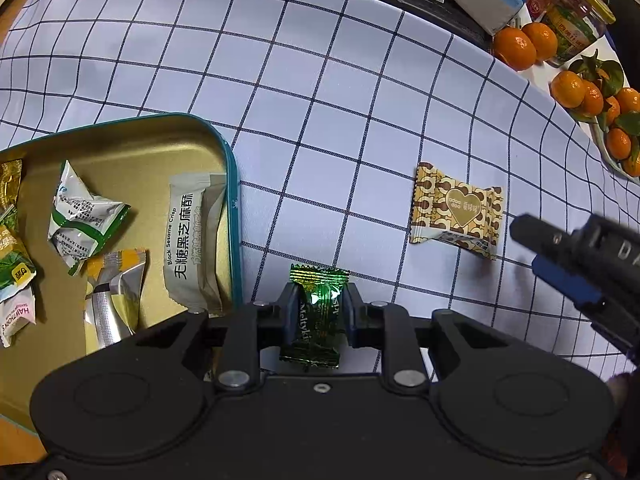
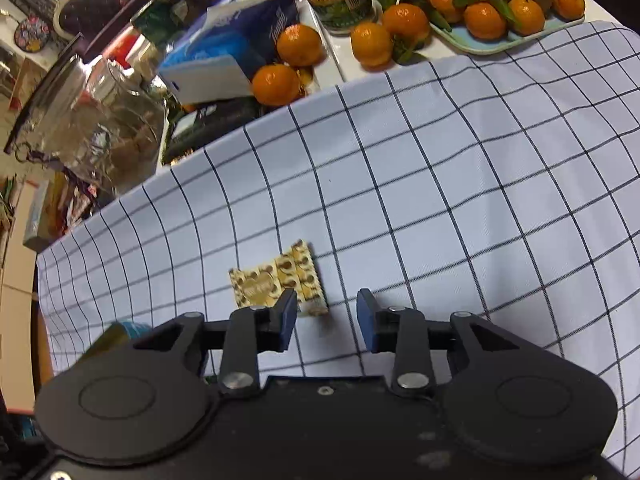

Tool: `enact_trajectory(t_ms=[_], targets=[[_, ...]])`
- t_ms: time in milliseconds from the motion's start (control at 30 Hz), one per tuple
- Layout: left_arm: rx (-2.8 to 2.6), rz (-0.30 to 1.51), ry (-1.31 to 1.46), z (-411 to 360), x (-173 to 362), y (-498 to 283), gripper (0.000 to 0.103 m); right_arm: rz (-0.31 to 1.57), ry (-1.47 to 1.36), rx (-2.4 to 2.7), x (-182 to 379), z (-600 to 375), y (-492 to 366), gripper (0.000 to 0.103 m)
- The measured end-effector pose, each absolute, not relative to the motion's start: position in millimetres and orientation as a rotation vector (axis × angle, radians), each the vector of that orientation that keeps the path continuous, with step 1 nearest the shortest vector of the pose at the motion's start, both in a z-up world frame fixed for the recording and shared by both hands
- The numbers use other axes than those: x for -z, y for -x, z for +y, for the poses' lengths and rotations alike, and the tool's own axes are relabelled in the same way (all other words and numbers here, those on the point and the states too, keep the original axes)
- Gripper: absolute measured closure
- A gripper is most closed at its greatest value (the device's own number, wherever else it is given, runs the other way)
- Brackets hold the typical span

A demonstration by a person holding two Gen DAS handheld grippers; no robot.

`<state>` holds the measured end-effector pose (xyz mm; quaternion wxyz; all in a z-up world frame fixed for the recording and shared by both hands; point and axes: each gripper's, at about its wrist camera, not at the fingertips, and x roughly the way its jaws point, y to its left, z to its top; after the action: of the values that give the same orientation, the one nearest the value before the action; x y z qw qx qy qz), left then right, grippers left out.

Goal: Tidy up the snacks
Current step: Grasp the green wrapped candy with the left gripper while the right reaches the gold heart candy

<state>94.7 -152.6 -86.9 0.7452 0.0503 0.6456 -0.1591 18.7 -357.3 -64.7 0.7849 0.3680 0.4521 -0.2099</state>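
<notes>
My left gripper [image 1: 318, 300] is shut on a green foil candy [image 1: 318, 312] and holds it just right of the teal tin [image 1: 234, 184]. The tin has a gold inside and holds several wrapped snacks, among them a grey sesame crisp pack [image 1: 192, 240]. A brown and gold heart-print snack [image 1: 456, 210] lies on the checked cloth to the right. It also shows in the right wrist view [image 2: 276, 280]. My right gripper [image 2: 327, 314] is open and empty, just short of that snack, whose right end sits by the left finger. The right gripper also shows in the left wrist view [image 1: 560, 256].
The checked cloth [image 1: 320, 100] covers the table. At its far edge are loose tangerines [image 2: 372, 44], a tray of tangerines with leaves [image 2: 500, 4], a blue tissue box [image 2: 224, 52], a glass jar [image 2: 100, 120] and other packages.
</notes>
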Motion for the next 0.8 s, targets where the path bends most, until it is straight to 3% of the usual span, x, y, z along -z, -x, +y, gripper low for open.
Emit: enact_trajectory(t_ms=[433, 800], targets=[[0.352, 1.387, -0.163, -161, 88, -85, 0.073, 0.897, -0.761, 0.497, 71, -347, -49, 0.057], [0.355, 1.451, -0.072, -149, 88, -99, 0.073, 1.067, -0.682, 0.441, 80, -334, -58, 0.056]])
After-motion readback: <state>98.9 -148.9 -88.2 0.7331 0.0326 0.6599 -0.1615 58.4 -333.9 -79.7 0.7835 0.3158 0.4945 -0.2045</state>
